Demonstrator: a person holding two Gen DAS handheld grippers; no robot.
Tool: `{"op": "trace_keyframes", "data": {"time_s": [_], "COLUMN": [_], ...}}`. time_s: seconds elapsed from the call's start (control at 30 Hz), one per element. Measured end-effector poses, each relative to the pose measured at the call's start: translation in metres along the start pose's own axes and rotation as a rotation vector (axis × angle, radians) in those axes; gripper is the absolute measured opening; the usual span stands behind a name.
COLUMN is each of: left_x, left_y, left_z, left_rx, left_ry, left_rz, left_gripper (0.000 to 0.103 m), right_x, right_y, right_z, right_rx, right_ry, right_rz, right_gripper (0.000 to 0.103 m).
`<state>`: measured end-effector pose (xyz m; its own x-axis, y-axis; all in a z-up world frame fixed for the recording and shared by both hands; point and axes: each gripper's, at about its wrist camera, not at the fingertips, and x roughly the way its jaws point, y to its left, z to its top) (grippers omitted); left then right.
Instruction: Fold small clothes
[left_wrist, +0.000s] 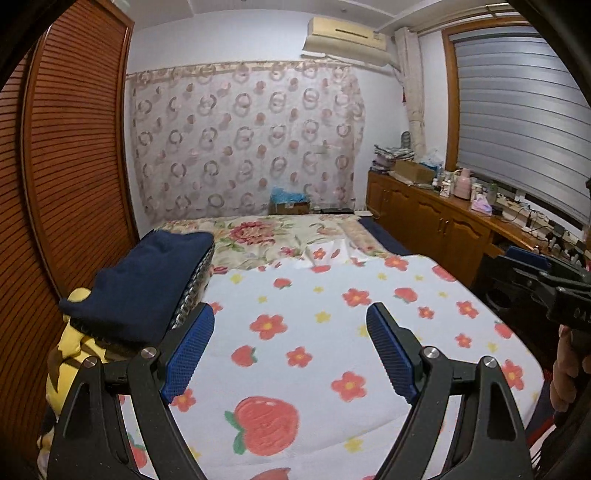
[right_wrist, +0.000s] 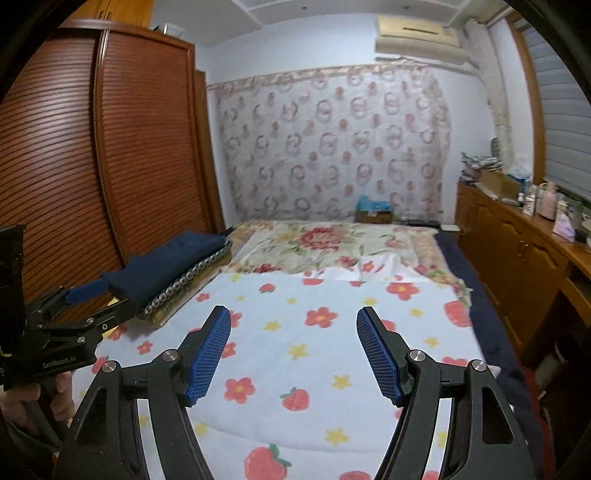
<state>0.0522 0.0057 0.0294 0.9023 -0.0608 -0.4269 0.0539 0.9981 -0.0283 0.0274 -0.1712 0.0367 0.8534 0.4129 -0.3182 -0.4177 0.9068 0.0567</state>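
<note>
A folded navy garment (left_wrist: 147, 273) lies on top of a patterned folded piece at the bed's left side; it also shows in the right wrist view (right_wrist: 173, 262). A yellow cloth (left_wrist: 74, 354) lies under and in front of it. My left gripper (left_wrist: 291, 325) is open and empty, above the white blanket with red flowers and strawberries (left_wrist: 314, 354), just right of the pile. My right gripper (right_wrist: 293, 325) is open and empty over the same blanket (right_wrist: 317, 369). Each gripper shows at the edge of the other's view.
A floral bedspread (right_wrist: 325, 243) covers the bed's far half. A louvred wooden wardrobe (left_wrist: 74, 147) stands close on the left. A wooden cabinet (left_wrist: 443, 218) with clutter runs along the right under the window. A box (left_wrist: 290, 205) sits beyond the bed's end.
</note>
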Motion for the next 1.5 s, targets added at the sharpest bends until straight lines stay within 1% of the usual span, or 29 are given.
{"op": "trace_keyframes", "data": {"time_s": [0.17,0.33,0.47,0.73,1.23,1.5], "left_x": [-0.012,-0.023,-0.029,-0.033,-0.037,-0.037], "left_y": [-0.007,-0.007,-0.005,-0.002,0.007,0.007], "left_z": [0.019,0.026,0.027,0.026,0.027,0.027], "left_rx": [0.0,-0.002,-0.008,-0.01,-0.013,-0.013], "left_ry": [-0.037,-0.06,-0.074,-0.075,-0.078,-0.079], "left_rz": [-0.004,-0.002,0.0,0.004,0.015,0.013], "left_gripper": [0.085,0.085,0.085,0.085,0.085,0.085], "right_x": [-0.025,-0.042,-0.041,-0.036,-0.03,-0.027], "right_y": [0.015,0.024,0.035,0.033,0.022,0.015], "right_z": [-0.008,-0.014,-0.022,-0.029,-0.026,-0.021], "right_rx": [0.017,0.026,0.028,0.029,0.037,0.038], "right_ry": [-0.054,-0.094,-0.096,-0.098,-0.093,-0.093], "right_rz": [-0.053,-0.084,-0.087,-0.088,-0.088,-0.085], "right_gripper": [0.073,0.073,0.073,0.073,0.073,0.073]}}
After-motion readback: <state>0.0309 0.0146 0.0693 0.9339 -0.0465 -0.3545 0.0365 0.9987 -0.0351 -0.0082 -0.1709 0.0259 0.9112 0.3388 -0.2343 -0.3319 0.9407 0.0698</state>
